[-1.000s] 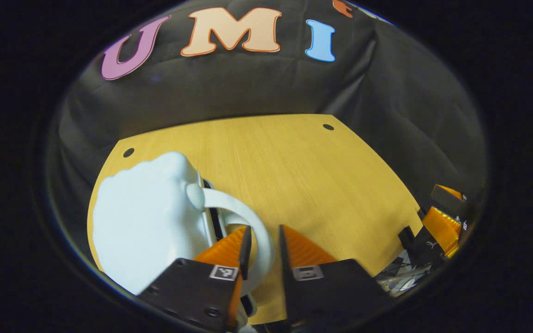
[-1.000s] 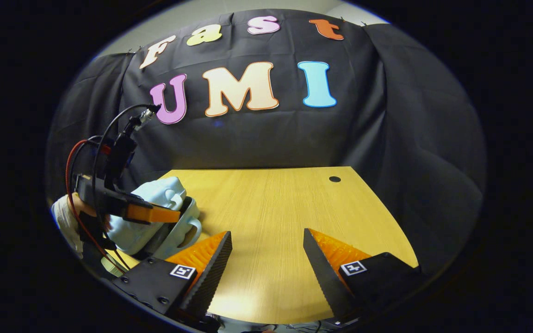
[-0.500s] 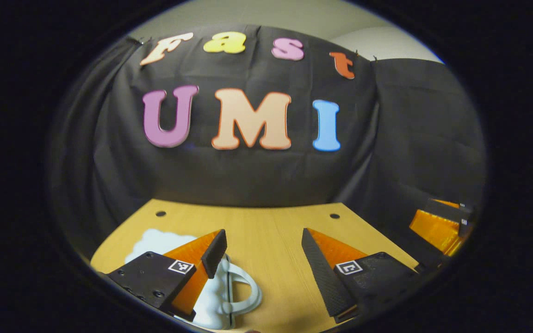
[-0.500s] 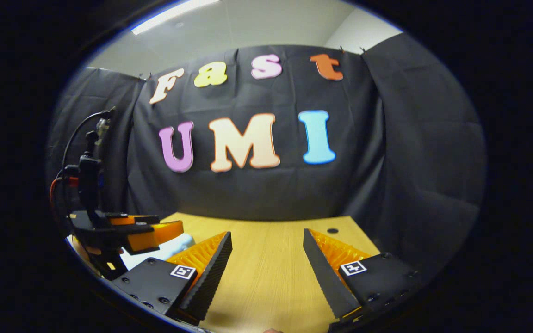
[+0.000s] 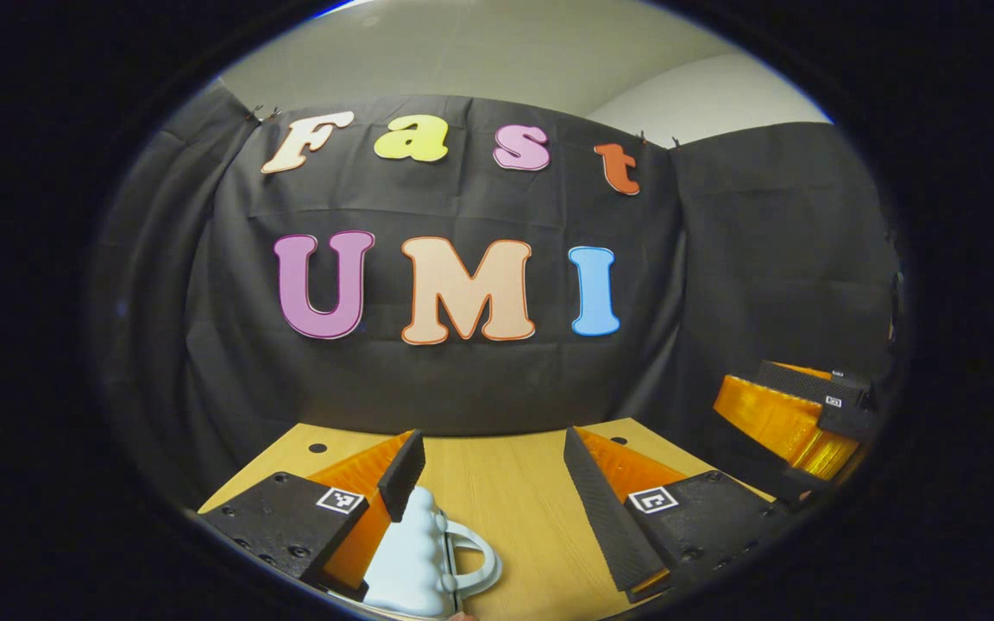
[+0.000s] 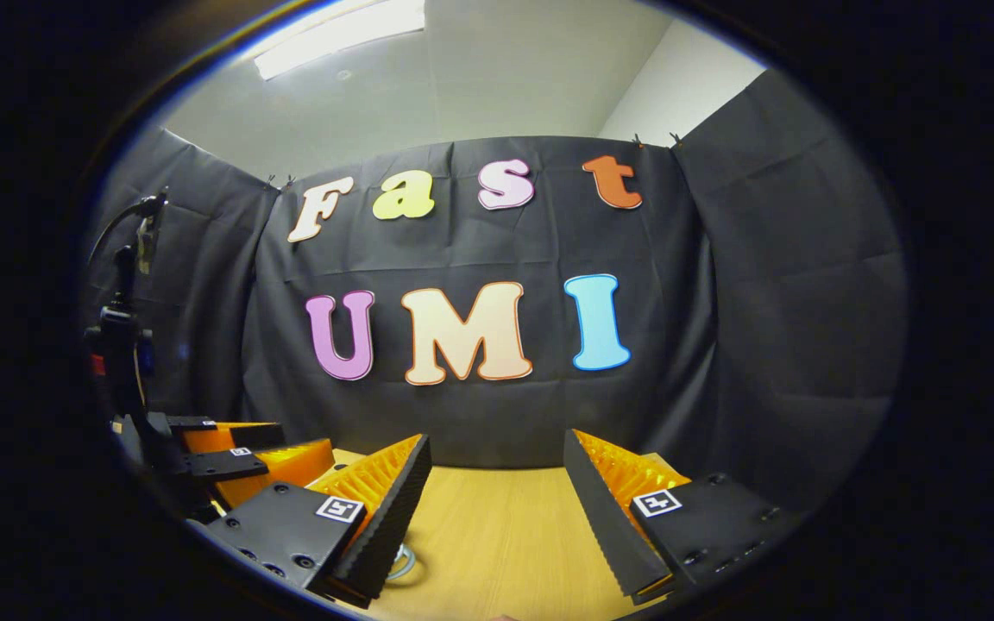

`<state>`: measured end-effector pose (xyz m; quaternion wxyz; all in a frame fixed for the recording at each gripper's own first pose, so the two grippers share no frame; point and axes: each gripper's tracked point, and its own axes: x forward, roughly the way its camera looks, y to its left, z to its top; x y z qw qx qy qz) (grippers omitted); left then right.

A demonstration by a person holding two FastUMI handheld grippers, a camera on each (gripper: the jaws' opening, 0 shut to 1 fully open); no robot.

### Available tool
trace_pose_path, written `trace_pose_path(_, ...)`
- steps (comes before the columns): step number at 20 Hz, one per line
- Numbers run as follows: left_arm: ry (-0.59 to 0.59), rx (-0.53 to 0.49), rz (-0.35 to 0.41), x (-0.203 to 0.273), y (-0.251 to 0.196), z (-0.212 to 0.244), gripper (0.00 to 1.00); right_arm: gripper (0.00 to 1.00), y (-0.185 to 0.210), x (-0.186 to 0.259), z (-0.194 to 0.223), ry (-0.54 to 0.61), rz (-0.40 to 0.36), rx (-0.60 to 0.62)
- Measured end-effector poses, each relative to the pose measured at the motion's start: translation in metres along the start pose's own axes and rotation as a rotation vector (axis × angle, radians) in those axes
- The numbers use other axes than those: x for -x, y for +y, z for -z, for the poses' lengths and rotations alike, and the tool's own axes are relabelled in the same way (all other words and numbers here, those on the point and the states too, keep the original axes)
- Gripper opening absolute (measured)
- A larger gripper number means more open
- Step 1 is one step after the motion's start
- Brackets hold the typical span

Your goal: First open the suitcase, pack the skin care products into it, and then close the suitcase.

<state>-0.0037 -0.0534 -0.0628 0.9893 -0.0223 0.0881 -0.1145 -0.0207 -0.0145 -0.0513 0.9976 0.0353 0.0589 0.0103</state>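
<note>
A small pale blue suitcase (image 5: pixel 415 561) with a looped handle (image 5: pixel 478 562) lies on the wooden table (image 5: pixel 514 483), low in the left gripper view. Its two halves look closed together. My left gripper (image 5: pixel 493 435) hovers above it, open, touching nothing; the left finger overlaps the case's edge. The right gripper (image 5: pixel 747 384) shows at the far right of that view. In the right gripper view my right gripper (image 6: pixel 497 437) is open above the table (image 6: pixel 497 535), with nothing between its fingers. The left gripper (image 6: pixel 303 438) is beside it on the left.
The black cloth wall stands close behind the table's far edge. Two small round holes (image 5: pixel 317 448) mark the tabletop near its back. Cables rise from the left gripper's body (image 6: pixel 122 345) in the right gripper view.
The left gripper let go of the suitcase handle and opened wide. Both grippers rose and tilted up from the table toward the wall.
</note>
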Motion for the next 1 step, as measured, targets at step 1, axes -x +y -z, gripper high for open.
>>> trace_pose_path(1,0.001,0.007,-0.004,-0.0036,0.0002,-0.008,0.95,0.97,0.0027,0.0035,-0.0009,0.003,0.005,-0.002)
